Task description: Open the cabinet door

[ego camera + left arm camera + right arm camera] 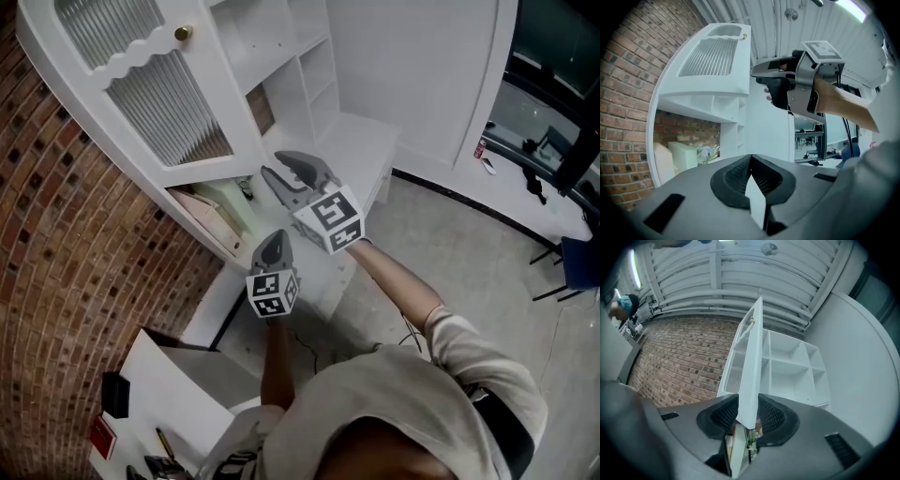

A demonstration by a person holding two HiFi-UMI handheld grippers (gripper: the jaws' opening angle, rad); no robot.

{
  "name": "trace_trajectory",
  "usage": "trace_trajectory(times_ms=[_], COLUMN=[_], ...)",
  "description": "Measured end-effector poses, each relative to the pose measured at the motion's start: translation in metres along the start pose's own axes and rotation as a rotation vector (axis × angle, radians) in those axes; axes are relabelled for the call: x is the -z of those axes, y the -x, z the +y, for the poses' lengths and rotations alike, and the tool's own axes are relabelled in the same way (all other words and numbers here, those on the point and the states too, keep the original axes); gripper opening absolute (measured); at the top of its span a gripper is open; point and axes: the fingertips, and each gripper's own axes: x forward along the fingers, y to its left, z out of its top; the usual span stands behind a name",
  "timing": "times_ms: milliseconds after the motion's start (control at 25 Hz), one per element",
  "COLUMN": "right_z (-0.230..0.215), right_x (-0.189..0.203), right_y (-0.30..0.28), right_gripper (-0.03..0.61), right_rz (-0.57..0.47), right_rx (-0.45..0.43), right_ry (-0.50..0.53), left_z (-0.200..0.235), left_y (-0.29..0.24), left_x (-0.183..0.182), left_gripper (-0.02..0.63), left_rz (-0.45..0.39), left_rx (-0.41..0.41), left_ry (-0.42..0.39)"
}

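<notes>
The white cabinet door (159, 94), with ribbed glass panels and a brass knob (183, 34), stands swung out from the cabinet. In the right gripper view the door (750, 362) runs edge-on between my right gripper's (749, 411) jaws, and both pads lie against it. From the head view the right gripper (278, 171) sits at the door's lower free corner. My left gripper (274, 242) hovers lower and nearer to me, apart from the door. Its jaws meet at the tips in the left gripper view (750, 161), where the right gripper (761, 77) shows beside the door (712, 61).
A brick wall (66, 262) stands left of the cabinet. White open shelves (314, 66) lie behind the door, with boxes and small items in the lower compartment (220, 211). A white table (164, 394) with small things is at lower left; a dark chair (572, 262) at right.
</notes>
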Motion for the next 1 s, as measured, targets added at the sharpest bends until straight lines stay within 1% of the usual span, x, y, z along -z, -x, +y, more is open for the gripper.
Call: trace_trajectory(times_ms=[80, 120, 160, 240, 320, 360, 480, 520, 560, 720, 840, 1000], right_z=[-0.004, -0.003, -0.002, 0.003, 0.005, 0.006, 0.006, 0.005, 0.006, 0.022, 0.036, 0.053], right_x=[0.003, 0.006, 0.009, 0.011, 0.012, 0.012, 0.010, 0.010, 0.008, 0.004, -0.001, -0.003], right_y=[-0.002, -0.006, -0.012, -0.026, -0.033, -0.035, -0.037, -0.037, -0.036, -0.030, -0.022, -0.006], right_gripper=[0.144, 0.151, 0.173, 0.320, 0.301, 0.277, 0.220, 0.171, 0.155, 0.143, 0.133, 0.137], right_rz=[0.023, 0.047, 0.070, 0.088, 0.084, 0.082, 0.064, 0.055, 0.048, 0.038, 0.028, 0.017], right_rx=[-0.015, -0.035, -0.067, -0.129, -0.140, -0.137, -0.105, -0.096, -0.096, -0.143, -0.179, -0.227], right_ry=[0.017, 0.016, 0.003, -0.045, -0.059, -0.054, -0.033, -0.027, -0.021, 0.006, 0.031, 0.065], left_z=[-0.006, -0.008, -0.010, -0.013, -0.014, -0.011, 0.003, 0.007, 0.010, 0.010, 0.001, -0.012], left_y=[-0.003, -0.004, -0.005, -0.004, 0.002, 0.004, 0.007, 0.007, 0.006, 0.000, -0.005, -0.009], left_x=[-0.002, -0.003, -0.004, -0.006, -0.002, 0.000, 0.006, 0.006, 0.006, 0.003, 0.001, 0.000], left_gripper=[0.026, 0.026, 0.026, 0.026, 0.026, 0.026, 0.026, 0.026, 0.026, 0.026, 0.026, 0.026], left_rz=[0.003, 0.003, 0.001, 0.000, 0.004, 0.006, 0.014, 0.014, 0.013, 0.011, 0.009, 0.005], left_rx=[0.010, 0.012, 0.013, 0.013, 0.006, 0.000, -0.022, -0.025, -0.026, -0.012, 0.009, 0.032], left_ry=[-0.011, -0.013, -0.014, -0.019, -0.017, -0.012, 0.000, 0.003, 0.006, 0.004, 0.000, -0.005])
